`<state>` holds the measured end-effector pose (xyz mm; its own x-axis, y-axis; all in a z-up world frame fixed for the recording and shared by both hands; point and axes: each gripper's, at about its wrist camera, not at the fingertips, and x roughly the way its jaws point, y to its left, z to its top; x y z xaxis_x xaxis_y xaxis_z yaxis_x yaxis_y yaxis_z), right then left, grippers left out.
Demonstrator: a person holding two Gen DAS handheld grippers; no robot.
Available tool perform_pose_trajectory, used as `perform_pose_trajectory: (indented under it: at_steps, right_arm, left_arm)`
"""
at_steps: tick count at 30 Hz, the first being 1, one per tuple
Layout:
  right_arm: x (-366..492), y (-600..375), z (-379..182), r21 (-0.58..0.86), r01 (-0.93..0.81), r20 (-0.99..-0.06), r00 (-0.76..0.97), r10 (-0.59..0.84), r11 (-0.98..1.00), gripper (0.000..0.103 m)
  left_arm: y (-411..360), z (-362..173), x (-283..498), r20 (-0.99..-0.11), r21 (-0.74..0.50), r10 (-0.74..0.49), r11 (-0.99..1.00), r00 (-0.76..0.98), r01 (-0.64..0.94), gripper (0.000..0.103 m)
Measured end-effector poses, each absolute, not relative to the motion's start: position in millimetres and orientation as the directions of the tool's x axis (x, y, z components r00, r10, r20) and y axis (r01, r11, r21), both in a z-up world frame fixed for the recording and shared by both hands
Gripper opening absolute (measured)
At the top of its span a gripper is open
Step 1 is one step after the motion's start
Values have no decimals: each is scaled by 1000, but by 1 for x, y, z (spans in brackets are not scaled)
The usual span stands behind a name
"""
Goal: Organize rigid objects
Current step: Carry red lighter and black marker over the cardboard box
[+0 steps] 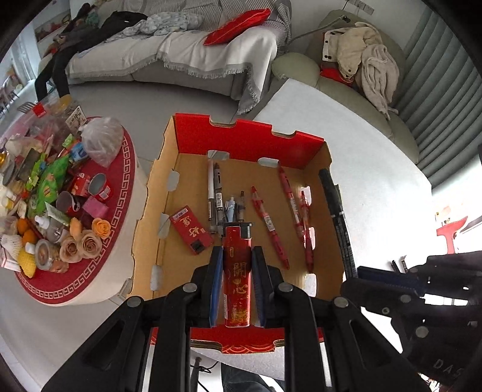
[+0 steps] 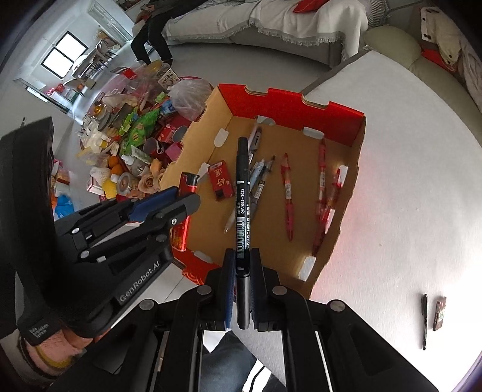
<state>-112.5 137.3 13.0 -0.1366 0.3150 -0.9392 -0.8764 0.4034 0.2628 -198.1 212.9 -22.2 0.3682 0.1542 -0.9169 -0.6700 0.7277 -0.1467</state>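
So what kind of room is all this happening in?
Most likely a home living room: a grey sofa with a red cushion, an armchair piled with clothes, and a round side table crowded with snacks. The work itself is on a white table.

We see a living room with a pale grey floor [image 1: 150, 99]. A long sofa [image 1: 192, 66] under a white fringed throw stands along the far side, a red cushion [image 1: 238, 27] on it. Beside it sits a greenish armchair [image 1: 301, 66] heaped with clothes. A round side table [image 1: 120, 241] with a red patterned top is crowded with snacks. Daylight enters through a window [image 2: 64, 54], and the white bench [image 2: 406, 181] looks bright.
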Motion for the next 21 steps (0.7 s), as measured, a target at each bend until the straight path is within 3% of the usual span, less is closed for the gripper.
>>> perform_pose_trajectory:
  at_steps: [21]
  right_arm:
    - [-54, 168, -12, 280, -784, -941, -111, 319, 554, 10]
  left_arm:
    - [255, -37, -130, -917, -63, 226, 731, 328, -679, 20]
